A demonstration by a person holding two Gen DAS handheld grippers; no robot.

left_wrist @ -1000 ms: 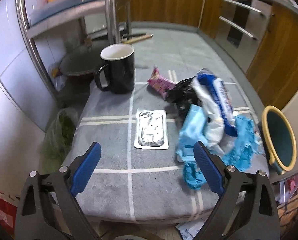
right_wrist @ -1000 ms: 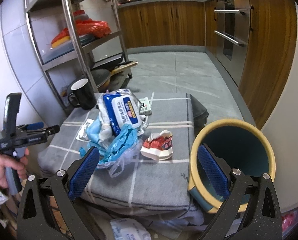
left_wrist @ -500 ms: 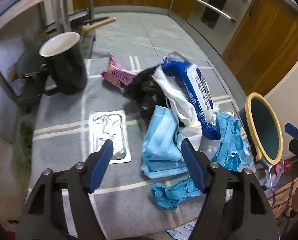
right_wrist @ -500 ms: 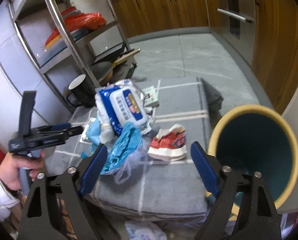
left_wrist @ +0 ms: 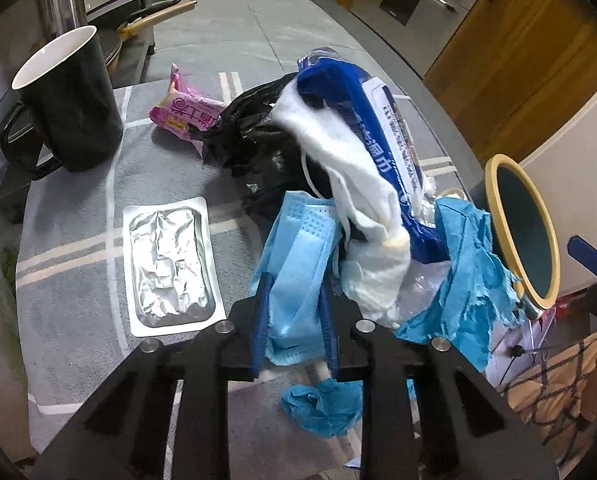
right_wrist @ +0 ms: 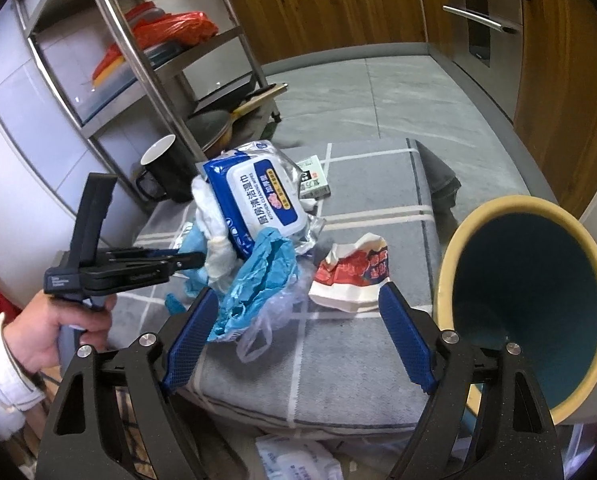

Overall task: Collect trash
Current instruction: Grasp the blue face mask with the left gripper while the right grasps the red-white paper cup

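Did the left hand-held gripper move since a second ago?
Yes. The left hand-held gripper came down and across from the foil blister pack to the blue face mask, its jaws closing on it.

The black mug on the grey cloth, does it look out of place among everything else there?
Yes. The mug stands upright and intact beside crumpled rubbish: a face mask, wipes packet and torn wrapper. It looks like crockery, not trash.

The mask (left_wrist: 298, 264) hides the left fingers' (left_wrist: 259, 320) tips, the wipes pack (left_wrist: 382, 136) covers much of the black bag (left_wrist: 254, 148), and the bin (right_wrist: 530, 300) runs off-frame.
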